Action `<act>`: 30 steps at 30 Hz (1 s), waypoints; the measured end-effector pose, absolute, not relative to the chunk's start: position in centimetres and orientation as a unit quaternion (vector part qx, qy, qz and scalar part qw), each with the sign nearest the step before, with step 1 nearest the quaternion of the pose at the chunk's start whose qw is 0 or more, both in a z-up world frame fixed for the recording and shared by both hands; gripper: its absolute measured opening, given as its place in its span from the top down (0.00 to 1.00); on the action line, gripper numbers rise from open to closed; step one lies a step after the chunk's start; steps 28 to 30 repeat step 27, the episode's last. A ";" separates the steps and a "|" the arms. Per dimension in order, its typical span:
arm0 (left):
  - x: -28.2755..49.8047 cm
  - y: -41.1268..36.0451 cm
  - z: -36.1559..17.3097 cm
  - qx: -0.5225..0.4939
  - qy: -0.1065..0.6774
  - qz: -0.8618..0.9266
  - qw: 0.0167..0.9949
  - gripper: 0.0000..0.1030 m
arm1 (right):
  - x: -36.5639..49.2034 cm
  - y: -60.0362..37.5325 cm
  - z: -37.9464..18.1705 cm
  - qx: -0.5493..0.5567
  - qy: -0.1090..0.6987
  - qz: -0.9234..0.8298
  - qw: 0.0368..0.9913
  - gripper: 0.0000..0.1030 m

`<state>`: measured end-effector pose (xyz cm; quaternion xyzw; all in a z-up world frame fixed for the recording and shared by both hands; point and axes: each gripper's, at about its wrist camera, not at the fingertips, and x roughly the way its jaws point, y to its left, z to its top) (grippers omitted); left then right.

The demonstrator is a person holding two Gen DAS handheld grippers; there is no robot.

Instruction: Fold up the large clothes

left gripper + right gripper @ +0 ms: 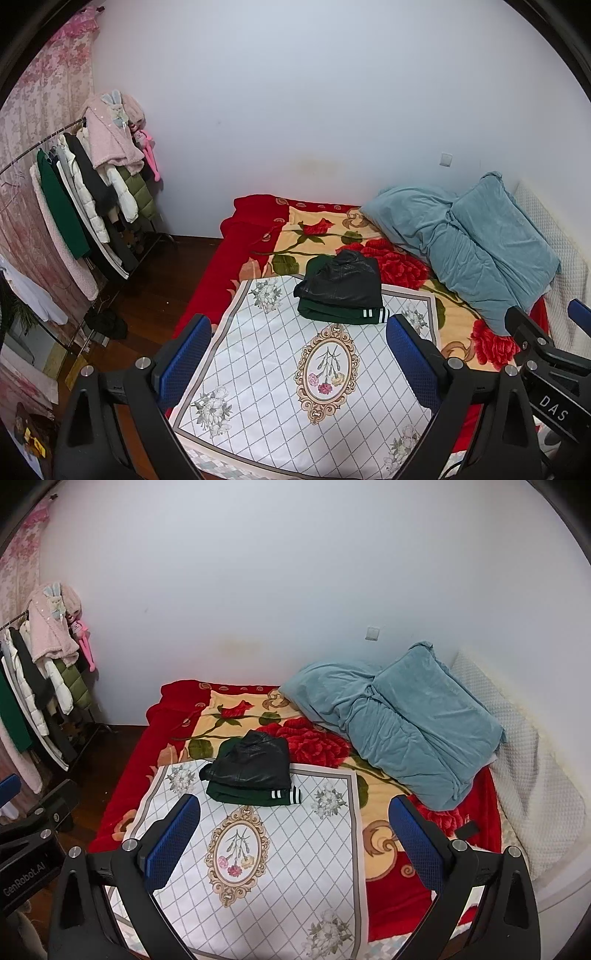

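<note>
A folded black leather jacket (343, 282) lies on top of a folded dark green garment with white cuff stripes (343, 315), at the far edge of a white floral-patterned cloth (280, 369) spread on the bed. Both also show in the right wrist view: jacket (251, 764), green garment (251, 795), cloth (295, 849). My left gripper (299, 354) is open and empty, held above the cloth short of the pile. My right gripper (295, 834) is open and empty, also short of the pile.
The bed carries a red rose blanket (258, 229) and a bunched blue duvet (480, 243) at the back right. A clothes rack with hanging coats (92, 206) stands at the left over dark wood floor. A white wall is behind.
</note>
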<state>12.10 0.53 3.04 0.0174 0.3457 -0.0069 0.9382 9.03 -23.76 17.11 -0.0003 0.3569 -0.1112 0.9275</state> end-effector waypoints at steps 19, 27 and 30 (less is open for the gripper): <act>11.8 0.6 3.3 0.017 0.343 -0.002 0.939 0.06 | 8.8 -23.8 17.7 0.000 0.354 -0.117 0.928 0.00; 11.8 0.6 3.4 0.016 0.342 -0.003 0.940 0.06 | 8.7 -23.8 17.8 0.002 0.354 -0.116 0.928 0.00; 11.8 0.6 3.4 0.016 0.342 -0.003 0.940 0.06 | 8.7 -23.8 17.8 0.002 0.354 -0.116 0.928 0.00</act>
